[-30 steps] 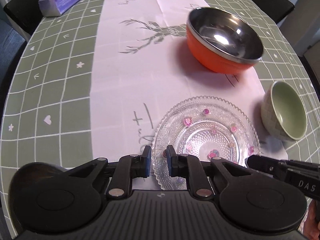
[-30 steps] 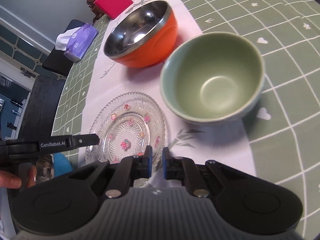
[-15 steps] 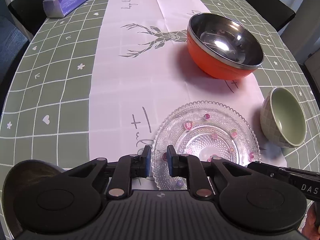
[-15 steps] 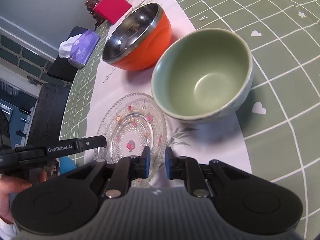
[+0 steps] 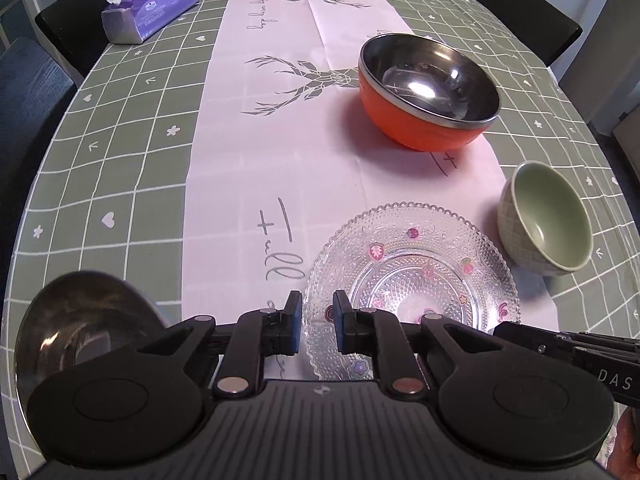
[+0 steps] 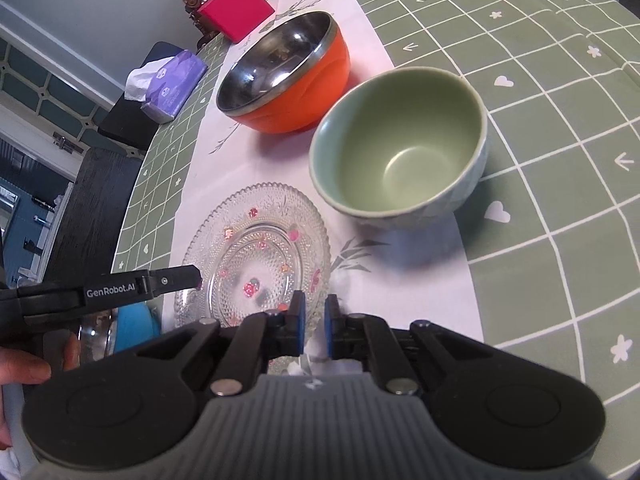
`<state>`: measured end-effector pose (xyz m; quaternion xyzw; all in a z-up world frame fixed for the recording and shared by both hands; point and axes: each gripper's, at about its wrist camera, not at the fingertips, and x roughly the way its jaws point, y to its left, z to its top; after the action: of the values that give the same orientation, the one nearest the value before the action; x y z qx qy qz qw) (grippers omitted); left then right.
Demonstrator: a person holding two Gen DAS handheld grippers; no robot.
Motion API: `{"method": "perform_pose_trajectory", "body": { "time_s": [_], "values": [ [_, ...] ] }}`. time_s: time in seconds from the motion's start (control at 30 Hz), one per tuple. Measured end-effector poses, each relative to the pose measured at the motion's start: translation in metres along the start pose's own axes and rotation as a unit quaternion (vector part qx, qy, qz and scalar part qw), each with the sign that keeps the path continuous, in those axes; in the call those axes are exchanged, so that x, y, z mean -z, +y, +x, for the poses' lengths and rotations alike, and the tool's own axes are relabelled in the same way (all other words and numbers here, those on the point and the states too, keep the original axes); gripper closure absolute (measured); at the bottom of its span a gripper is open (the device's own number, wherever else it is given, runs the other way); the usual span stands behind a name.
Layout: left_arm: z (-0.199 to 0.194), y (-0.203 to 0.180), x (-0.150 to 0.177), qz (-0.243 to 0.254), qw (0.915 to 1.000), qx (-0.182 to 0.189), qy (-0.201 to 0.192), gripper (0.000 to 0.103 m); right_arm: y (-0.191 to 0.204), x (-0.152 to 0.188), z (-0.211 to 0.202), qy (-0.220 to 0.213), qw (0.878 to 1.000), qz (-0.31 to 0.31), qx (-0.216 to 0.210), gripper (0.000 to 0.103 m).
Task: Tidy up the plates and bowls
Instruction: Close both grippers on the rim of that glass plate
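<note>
Your left gripper [image 5: 316, 322] has pulled back, jaws nearly closed, seemingly astride the glass plate [image 5: 412, 284] rim. Your right gripper [image 6: 314, 330] is shut, empty, beside 2 bowls.

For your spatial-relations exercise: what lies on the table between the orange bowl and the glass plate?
Nothing stands there: between the orange bowl and the glass plate is only bare pink table runner with printed lettering, shown best in the left wrist view.

Orange bowl [image 5: 424, 120] with steel inside, pale green bowl [image 5: 548, 220], clear flower-dotted glass plate [image 5: 412, 276], green checked cloth [image 5: 120, 152], pink deer-print runner [image 5: 280, 140].
</note>
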<state>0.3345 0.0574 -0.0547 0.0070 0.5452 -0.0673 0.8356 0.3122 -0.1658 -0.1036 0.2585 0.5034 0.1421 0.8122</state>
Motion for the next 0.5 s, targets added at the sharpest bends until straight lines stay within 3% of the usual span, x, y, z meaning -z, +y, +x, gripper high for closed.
{"method": "perform_pose_trajectory", "body": {
  "time_s": [0.5],
  "values": [
    [-0.062,-0.028,0.058,-0.018,0.9987,0.036,-0.033,0.086,-0.007,0.038,-0.069,-0.011,0.999,-0.042,-0.005,0.096]
  ]
}}
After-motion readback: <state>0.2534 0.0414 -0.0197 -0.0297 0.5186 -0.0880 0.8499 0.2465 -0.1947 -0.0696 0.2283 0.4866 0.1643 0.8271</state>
